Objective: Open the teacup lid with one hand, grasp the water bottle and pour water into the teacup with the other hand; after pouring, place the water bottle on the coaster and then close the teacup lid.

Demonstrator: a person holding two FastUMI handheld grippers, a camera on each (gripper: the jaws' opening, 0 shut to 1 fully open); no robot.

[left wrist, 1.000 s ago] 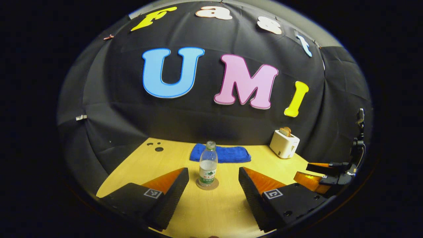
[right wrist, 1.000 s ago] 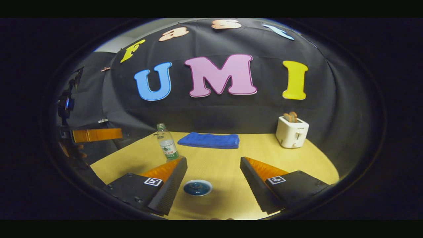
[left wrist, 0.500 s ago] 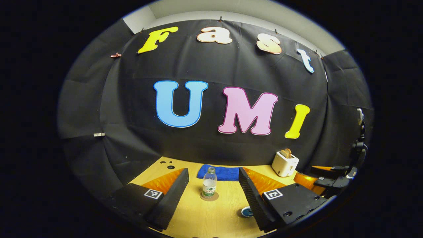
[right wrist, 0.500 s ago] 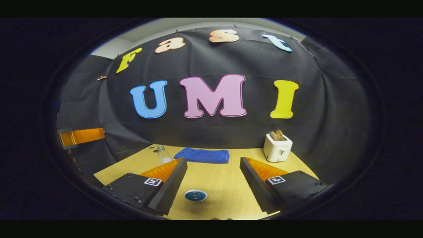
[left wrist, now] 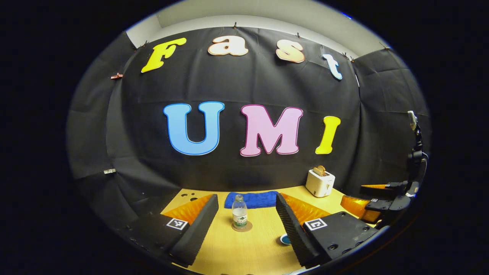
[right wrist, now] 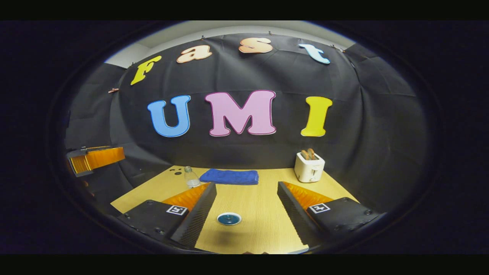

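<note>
Your left gripper [left wrist: 246,219] is wide open and holds nothing, and it hangs above the near edge of the table [left wrist: 244,252]. Look just past its fingers: the bottle [left wrist: 239,215] stands up straight between them but farther off, not touching either one. It sits on the round coaster [left wrist: 242,227], so it looks like the bottle is already put back where it belongs. A bit to the right, peeking out beside your right-hand finger, is the teacup [left wrist: 284,239] with its blue top. Your right gripper [right wrist: 246,214] is wide open too and holds nothing. The teacup [right wrist: 229,219] lies low between its fingers, near but not touched, and its lid looks to be on. I think both grippers are held back and open like this because the job looks done, or close to it. You can see the other gripper off at the side in each view, well apart from the cup and bottle. Farther back lies a blue cloth [right wrist: 229,177], folded flat. At the back right stands a white toaster [right wrist: 309,167] with bread in it, against the black wall.
</note>
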